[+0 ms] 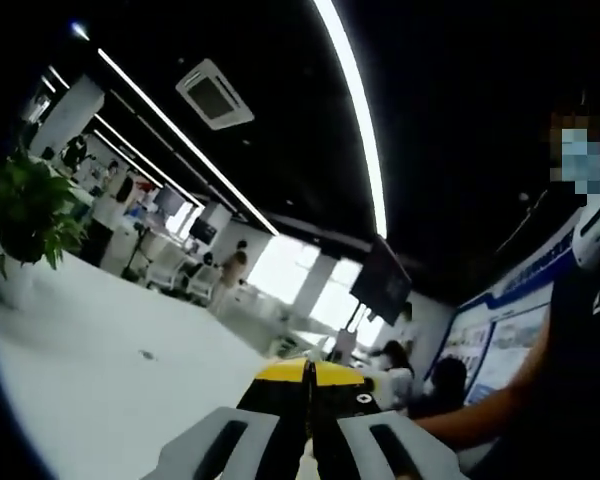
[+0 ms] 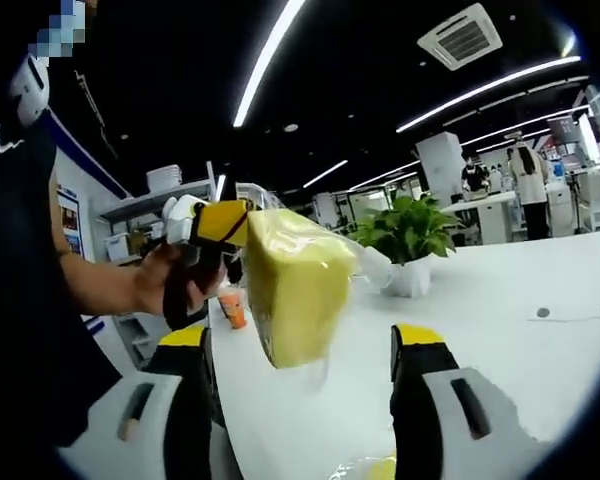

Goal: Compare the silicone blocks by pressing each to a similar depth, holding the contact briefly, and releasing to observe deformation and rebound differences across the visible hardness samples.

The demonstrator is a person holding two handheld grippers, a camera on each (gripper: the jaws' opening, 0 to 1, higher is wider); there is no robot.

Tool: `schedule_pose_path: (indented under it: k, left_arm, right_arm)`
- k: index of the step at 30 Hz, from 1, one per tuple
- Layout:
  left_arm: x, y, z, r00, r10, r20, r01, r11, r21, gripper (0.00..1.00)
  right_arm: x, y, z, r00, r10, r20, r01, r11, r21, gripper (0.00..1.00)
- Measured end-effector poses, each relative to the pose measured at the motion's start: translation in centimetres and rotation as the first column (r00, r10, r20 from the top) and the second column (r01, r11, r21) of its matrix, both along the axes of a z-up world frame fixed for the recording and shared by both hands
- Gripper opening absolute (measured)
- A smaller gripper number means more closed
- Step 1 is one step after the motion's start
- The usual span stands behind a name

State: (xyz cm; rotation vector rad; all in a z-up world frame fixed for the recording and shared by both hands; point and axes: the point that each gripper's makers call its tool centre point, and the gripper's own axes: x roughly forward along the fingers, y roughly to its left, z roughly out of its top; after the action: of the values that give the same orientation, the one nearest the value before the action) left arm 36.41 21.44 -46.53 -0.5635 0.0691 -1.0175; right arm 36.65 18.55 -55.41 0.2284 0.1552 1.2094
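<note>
In the right gripper view my right tool (image 2: 305, 375) stood nearest, jaws spread wide and empty. Between and just beyond them, at twelve o'clock, hung the yellow silicone block (image 2: 295, 295), soft-looking, wrapped in clear glossy film, long axis upright. My left tool (image 2: 212, 228) reached in from ten o'clock, pinching the block's upper edge above the white bench (image 2: 520, 290). In the left gripper view its jaws (image 1: 308, 425) looked closed.
</note>
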Motion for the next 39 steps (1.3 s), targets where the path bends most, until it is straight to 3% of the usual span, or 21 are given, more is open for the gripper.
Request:
schedule_pose_path:
  k: [3, 6, 9, 12, 18, 33, 39]
  left_arm:
    - [-0.3, -0.3, 0.3, 1.0, -0.014, -0.002, 0.014, 1.0, -0.014, 0.0]
    - [-0.5, -0.5, 0.6, 1.0, -0.024, -0.001, 0.024, 0.999, -0.028, 0.0]
    - [-0.7, -0.7, 0.7, 1.0, -0.028, -0.002, 0.028, 0.999, -0.035, 0.0]
    - [-1.0, -1.0, 0.5, 0.999, -0.038, -0.005, 0.038, 0.999, -0.029, 0.0]
    - [-1.1, -1.5, 0.3, 0.999, -0.051, -0.001, 0.051, 0.999, -0.011, 0.0]
    - [-0.5, -0.1, -1.1, 0.999, -0.009, -0.034, 0.01, 1.0, 0.028, 0.0]
    - [-0.8, 0.2, -1.5, 1.0, -0.011, -0.021, 0.012, 0.998, 0.06, 0.0]
  right_arm:
    - [-0.3, 0.1, 0.4, 1.0, 0.012, -0.023, -0.011, 0.999, 0.045, 0.54]
    - [-0.3, 0.0, 0.9, 0.999, 0.005, -0.039, -0.001, 0.996, 0.088, 0.58]
    - [-0.3, 0.0, 1.2, 0.999, 0.002, -0.033, 0.001, 0.995, 0.097, 0.54]
    - [-0.6, 0.1, 1.7, 0.999, 0.023, -0.036, -0.018, 0.992, 0.122, 0.44]
    - [-0.9, 0.6, 1.3, 0.998, 0.051, -0.041, -0.046, 0.994, 0.101, 0.31]
    - [-1.3, 0.8, 0.7, 0.996, 0.067, -0.06, -0.064, 0.997, 0.051, 0.21]
    - [-1.5, 0.8, 0.5, 0.994, 0.095, -0.058, -0.095, 0.995, 0.009, 0.15]
